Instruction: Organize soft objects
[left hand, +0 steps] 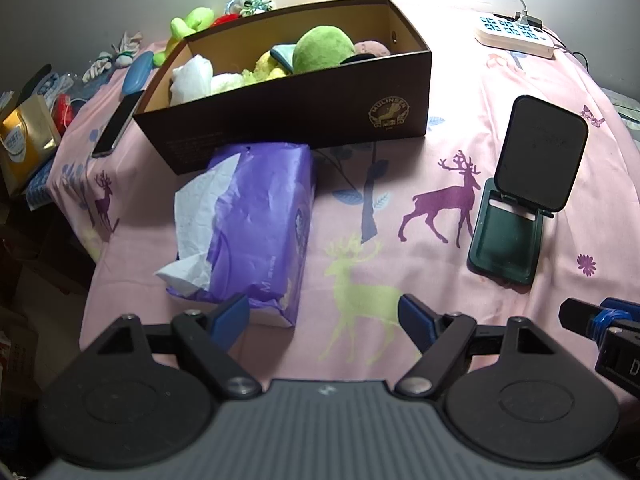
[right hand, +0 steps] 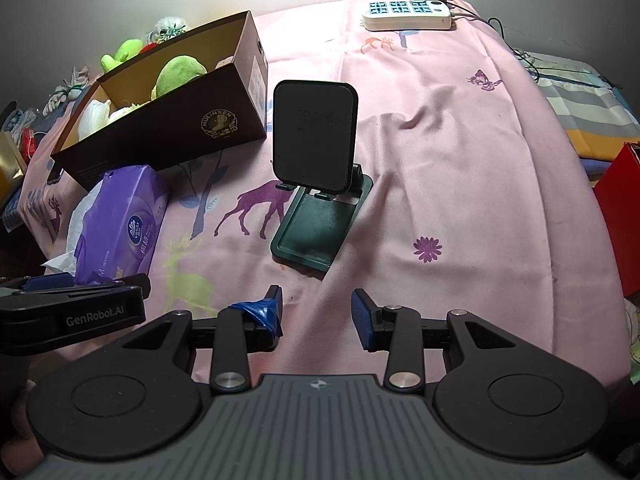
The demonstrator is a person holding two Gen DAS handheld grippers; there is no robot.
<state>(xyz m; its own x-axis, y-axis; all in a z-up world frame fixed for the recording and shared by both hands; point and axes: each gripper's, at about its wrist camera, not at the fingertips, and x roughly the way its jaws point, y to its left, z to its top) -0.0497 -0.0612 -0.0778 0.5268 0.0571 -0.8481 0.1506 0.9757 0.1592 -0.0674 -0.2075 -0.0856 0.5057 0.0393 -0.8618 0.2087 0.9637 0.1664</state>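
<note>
A dark brown cardboard box (left hand: pixel 304 100) (right hand: pixel 160 136) stands on the pink deer-print cloth and holds several soft toys, among them a round green plush (left hand: pixel 322 49) (right hand: pixel 178 73) and a white one (left hand: pixel 192 78). More plush toys (left hand: pixel 192 20) lie behind the box. A purple tissue pack (left hand: pixel 256 224) (right hand: pixel 120 224) lies in front of the box. My left gripper (left hand: pixel 324 316) hovers open just short of the pack, nothing between its fingers. My right gripper (right hand: pixel 316 312) stands open over bare cloth, near a phone stand.
A dark green phone stand (left hand: pixel 524 196) (right hand: pixel 316 176) sits right of the box. A white power strip (left hand: pixel 516 34) (right hand: pixel 408 14) with cables lies at the back. A phone (left hand: pixel 116 124) rests left of the box. A red box (right hand: pixel 620 216) stands at the right edge.
</note>
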